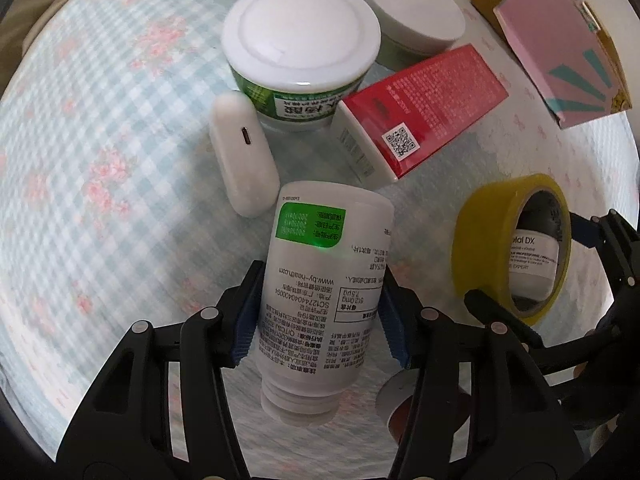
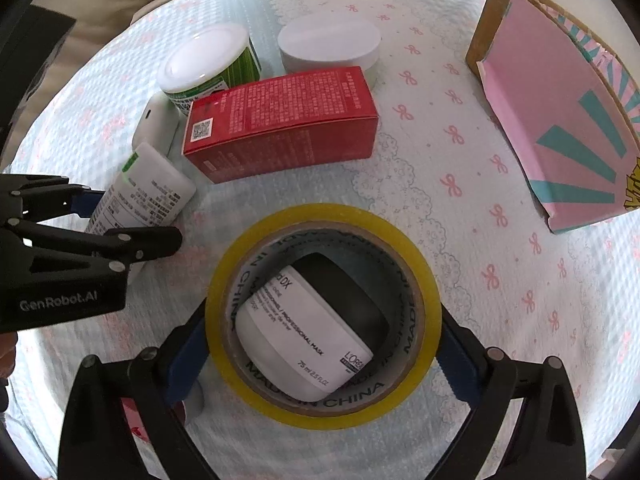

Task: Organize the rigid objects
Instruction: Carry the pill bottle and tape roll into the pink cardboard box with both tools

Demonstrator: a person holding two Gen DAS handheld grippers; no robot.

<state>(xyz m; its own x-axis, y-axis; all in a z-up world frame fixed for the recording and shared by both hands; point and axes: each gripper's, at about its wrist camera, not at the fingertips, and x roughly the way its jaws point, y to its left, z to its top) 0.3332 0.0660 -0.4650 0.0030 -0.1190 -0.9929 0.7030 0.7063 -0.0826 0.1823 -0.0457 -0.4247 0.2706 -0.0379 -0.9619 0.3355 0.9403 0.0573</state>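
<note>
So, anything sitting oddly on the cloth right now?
Yes: a small mask jar sits tilted inside the yellow tape roll, leaning on its inner wall. The white bottle lies on its side.

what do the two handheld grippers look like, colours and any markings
Both are matte black linkage frames with round silver rivets at the joints and ribbed blue pads inside. The left gripper carries white "GenRobot.AI" lettering on its body, seen from the right wrist. The right gripper matches it.
</note>
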